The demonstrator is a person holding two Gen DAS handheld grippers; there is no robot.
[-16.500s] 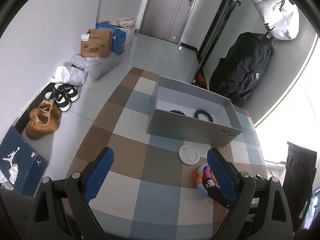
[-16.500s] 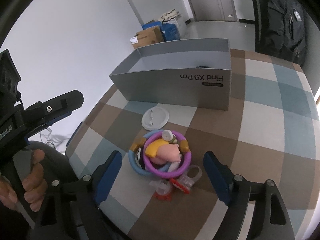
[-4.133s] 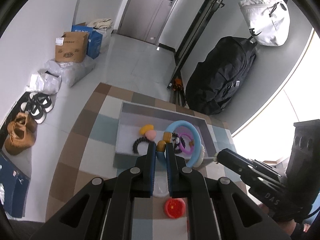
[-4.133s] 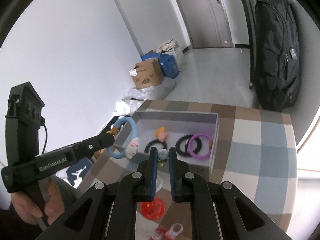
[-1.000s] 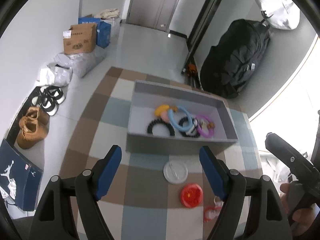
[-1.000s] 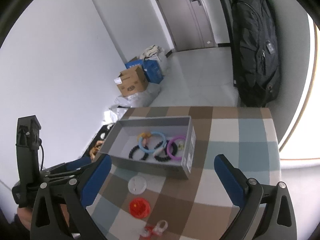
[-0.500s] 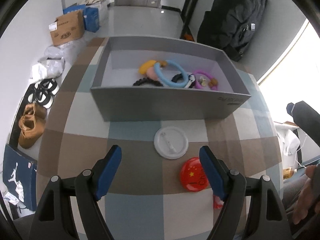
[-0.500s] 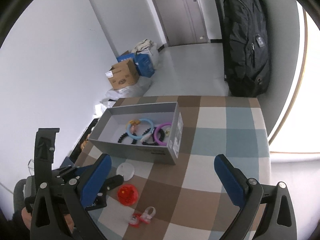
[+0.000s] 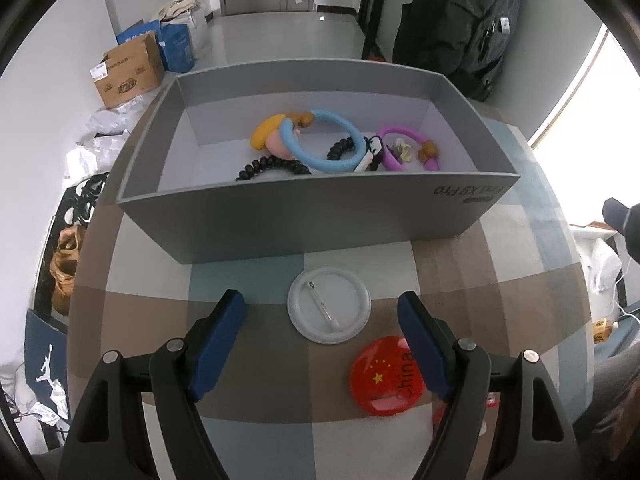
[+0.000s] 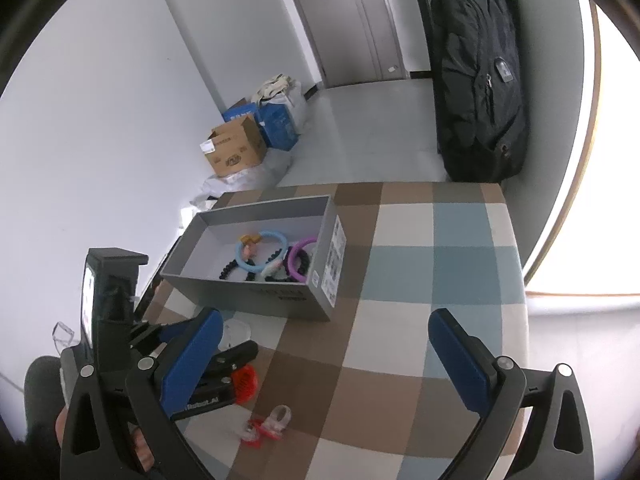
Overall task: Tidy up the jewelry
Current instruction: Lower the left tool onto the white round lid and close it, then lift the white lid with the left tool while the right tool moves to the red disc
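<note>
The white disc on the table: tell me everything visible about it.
The white disc is a round, plastic-looking badge lying flat with its back up: a raised rim and a thin metal pin running across its middle. It rests on the checked cloth just in front of the grey box, apart from the red badge beside it. The left tool stands open around it without touching it.
</note>
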